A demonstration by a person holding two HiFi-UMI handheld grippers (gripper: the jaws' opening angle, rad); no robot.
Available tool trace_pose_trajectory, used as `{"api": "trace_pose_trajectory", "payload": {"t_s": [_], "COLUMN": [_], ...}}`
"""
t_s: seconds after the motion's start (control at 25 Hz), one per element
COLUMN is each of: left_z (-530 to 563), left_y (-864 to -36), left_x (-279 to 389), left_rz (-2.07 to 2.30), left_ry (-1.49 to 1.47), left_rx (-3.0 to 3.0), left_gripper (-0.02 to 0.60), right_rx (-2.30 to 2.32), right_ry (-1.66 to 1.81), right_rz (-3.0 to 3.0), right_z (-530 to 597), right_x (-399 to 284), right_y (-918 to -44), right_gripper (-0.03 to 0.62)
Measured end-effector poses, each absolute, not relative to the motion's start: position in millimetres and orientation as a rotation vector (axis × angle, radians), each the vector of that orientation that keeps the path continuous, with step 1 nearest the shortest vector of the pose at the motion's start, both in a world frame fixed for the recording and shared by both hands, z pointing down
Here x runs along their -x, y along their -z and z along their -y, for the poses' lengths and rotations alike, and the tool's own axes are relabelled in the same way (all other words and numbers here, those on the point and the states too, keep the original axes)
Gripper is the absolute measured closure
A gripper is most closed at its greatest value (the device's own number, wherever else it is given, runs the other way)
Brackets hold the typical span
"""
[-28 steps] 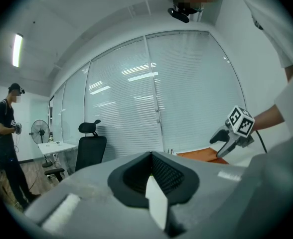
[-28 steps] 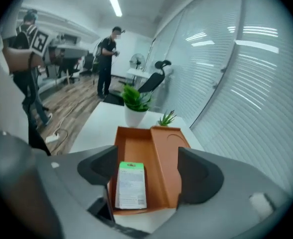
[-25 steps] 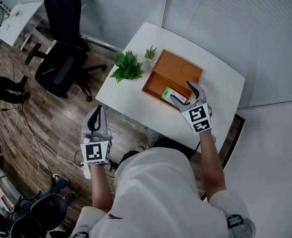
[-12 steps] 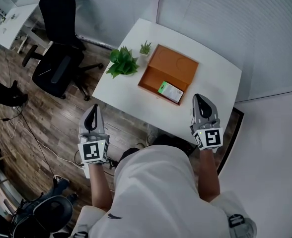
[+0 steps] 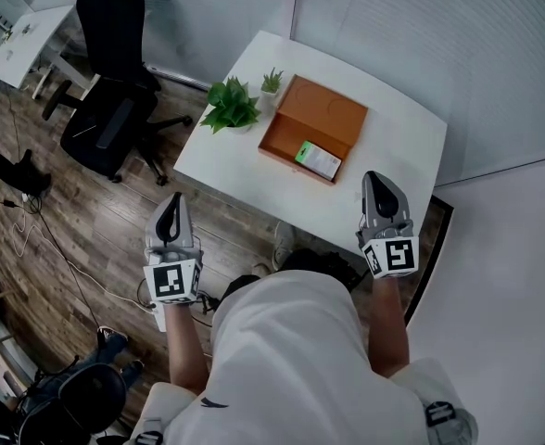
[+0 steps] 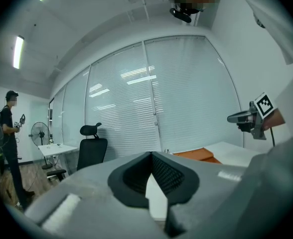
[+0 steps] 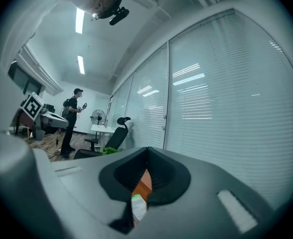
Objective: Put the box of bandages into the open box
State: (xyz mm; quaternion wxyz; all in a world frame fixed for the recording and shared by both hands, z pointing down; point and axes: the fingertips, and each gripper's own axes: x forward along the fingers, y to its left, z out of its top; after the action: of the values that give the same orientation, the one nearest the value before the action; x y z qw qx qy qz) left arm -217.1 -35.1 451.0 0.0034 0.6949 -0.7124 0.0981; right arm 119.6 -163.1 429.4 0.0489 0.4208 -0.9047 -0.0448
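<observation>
A white table (image 5: 393, 146) is seen from above, and an orange open box (image 5: 323, 114) is set near its middle, lying slantwise. The box of bandages (image 5: 319, 159), white with a green end, is laid flat inside the nearer half of the open box, toward that half's 4 o'clock end, and is touched by neither gripper. A leafy plant (image 5: 231, 107) is placed at 9 o'clock of the open box, and a small plant (image 5: 272, 82) is stood at about 10 o'clock, just beside the box's corner. A black office chair (image 5: 115, 72) is parked on the wooden floor (image 5: 59, 221) at 9 o'clock of the table. The right gripper (image 5: 376, 185) is held at 5 o'clock of the open box, above the table's near edge and apart from the box; its jaws are clenched together on nothing, and in the right gripper view (image 7: 147, 149) the orange box and the bandage packet are glimpsed beyond the closed tips. The left gripper (image 5: 171, 207) is held off the table at 7 o'clock, over the floor; in the left gripper view (image 6: 150, 154) its jaws are likewise pressed tip to tip with nothing gripped. A standing person (image 6: 9, 133) and a fan (image 6: 38, 132) are seen far off at 9 o'clock in that view.
</observation>
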Motion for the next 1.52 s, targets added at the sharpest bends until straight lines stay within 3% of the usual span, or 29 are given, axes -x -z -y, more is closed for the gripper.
{"api": "trace_pose_trajectory", "payload": {"t_s": [0.68,1.52], "left_z": [-62.2,-45.2], "left_y": [-452.1,-448.9], "left_x": [195.8,121.7], "left_rz": [2.164,2.146], "left_ry": [-0.349,-0.323], "left_rx": [-2.202,-2.266], "left_gripper": [0.575,0.575], "right_rx": [-1.312,-1.262], "right_ry": [0.144,0.147], "right_rz": [2.772,2.766], "right_z": [39.0,39.0], "right_x": [-144.6,-199.2], "right_y": [-397.5,-393.1], "right_gripper": [0.592,0.594]}}
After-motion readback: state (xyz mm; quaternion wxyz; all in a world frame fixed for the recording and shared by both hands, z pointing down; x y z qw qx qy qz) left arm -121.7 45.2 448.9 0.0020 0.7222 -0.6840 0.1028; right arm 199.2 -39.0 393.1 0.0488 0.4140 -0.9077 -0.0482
